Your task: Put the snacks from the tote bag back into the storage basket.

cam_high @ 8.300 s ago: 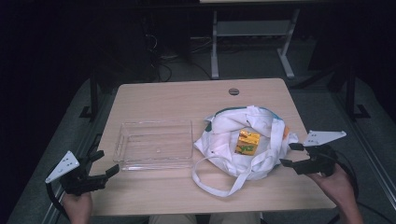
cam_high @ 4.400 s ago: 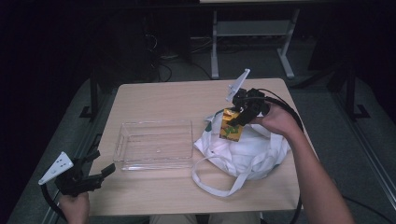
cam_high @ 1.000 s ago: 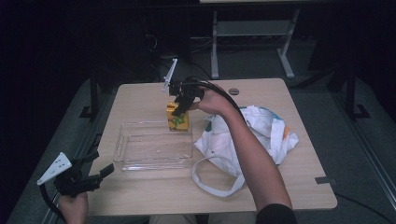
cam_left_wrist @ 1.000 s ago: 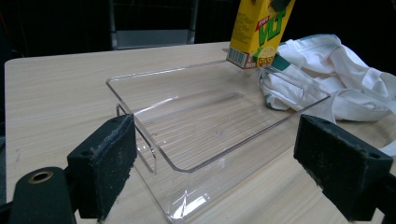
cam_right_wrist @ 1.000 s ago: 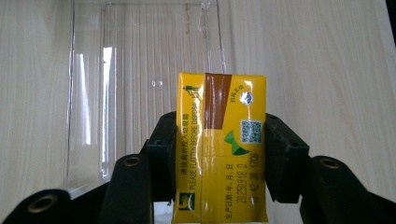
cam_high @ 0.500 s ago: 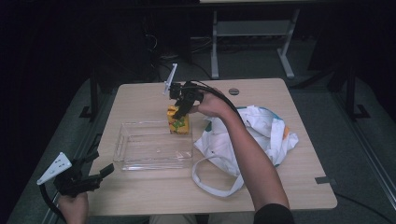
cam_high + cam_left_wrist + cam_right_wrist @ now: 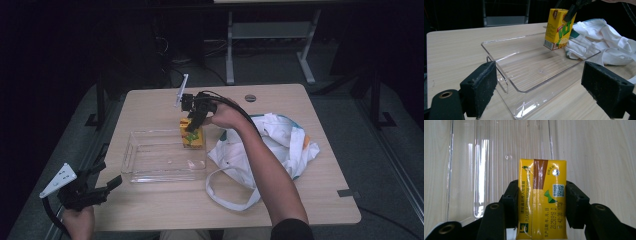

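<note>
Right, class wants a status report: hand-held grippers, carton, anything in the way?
Right hand-held gripper shut on juice carton, above clear tray. Left hand-held gripper open, near table edge. White bag beside tray, not blocking.

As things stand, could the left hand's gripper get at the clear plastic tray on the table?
Probably yes. The left gripper hangs open at the table's near corner, the clear tray lies just ahead of its jaws, and nothing sits between them. The right gripper holds the yellow juice carton over the tray's far corner.
</note>
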Demonstrator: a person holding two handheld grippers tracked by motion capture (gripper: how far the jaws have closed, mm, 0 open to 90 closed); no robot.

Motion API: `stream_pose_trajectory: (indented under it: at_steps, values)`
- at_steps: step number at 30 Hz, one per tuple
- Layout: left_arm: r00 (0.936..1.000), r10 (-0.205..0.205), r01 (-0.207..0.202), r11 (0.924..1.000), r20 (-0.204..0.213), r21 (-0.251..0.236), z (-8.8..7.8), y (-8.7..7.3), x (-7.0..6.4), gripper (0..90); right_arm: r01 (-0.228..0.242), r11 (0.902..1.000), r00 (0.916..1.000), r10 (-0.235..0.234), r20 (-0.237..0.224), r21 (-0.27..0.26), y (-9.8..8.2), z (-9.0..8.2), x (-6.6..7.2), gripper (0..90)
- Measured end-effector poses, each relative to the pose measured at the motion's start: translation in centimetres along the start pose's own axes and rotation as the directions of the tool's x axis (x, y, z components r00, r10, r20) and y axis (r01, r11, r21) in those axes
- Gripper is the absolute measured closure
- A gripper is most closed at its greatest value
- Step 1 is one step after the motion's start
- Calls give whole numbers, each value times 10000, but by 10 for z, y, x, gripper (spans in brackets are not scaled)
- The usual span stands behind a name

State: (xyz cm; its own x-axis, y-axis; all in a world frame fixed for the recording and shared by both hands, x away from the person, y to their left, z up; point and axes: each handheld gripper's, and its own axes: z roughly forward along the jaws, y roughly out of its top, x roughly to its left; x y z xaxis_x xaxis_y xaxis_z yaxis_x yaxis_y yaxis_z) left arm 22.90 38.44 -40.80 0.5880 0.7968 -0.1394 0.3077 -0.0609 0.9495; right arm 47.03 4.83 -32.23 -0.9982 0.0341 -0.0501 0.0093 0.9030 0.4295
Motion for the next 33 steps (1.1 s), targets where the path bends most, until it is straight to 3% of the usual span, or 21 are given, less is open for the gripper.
stream_pose_trajectory:
  at_steps: [33]
  values:
    - [10000, -33, 33, 10000, -5, 17, 0, 0, 1, 127, 38, 9997, 9997, -31, -251, 250, -10, 25, -2, 524]
